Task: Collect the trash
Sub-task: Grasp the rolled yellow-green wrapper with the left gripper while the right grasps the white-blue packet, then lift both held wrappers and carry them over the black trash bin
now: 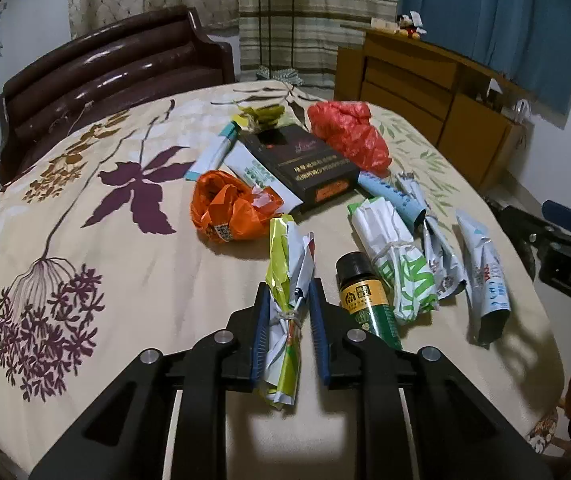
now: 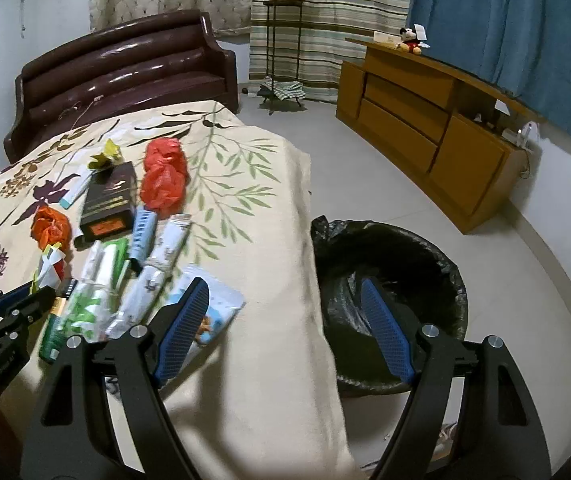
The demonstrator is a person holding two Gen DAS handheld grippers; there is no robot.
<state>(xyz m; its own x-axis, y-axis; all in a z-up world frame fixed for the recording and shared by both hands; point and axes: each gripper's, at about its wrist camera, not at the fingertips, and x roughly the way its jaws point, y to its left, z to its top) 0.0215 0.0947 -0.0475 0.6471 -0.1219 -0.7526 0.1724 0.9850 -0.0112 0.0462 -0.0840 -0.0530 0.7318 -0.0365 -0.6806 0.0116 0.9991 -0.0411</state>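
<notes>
My left gripper (image 1: 285,292) is straddling, perhaps already pinching, the tied yellow-green wrapper (image 1: 285,280) on the bedspread (image 1: 125,280); my right gripper (image 2: 285,304) is hanging spread wide over the bin (image 2: 425,248).

Right hand-held gripper (image 1: 565,248) cut off by the left wrist view's edge, jaws out of sight. Bin (image 2: 389,280) partly masked behind the right blue pad (image 2: 385,332). Print on the silver pouches (image 1: 481,272) ahead and right of the left hand-held gripper (image 1: 285,320) too blurred to read.
</notes>
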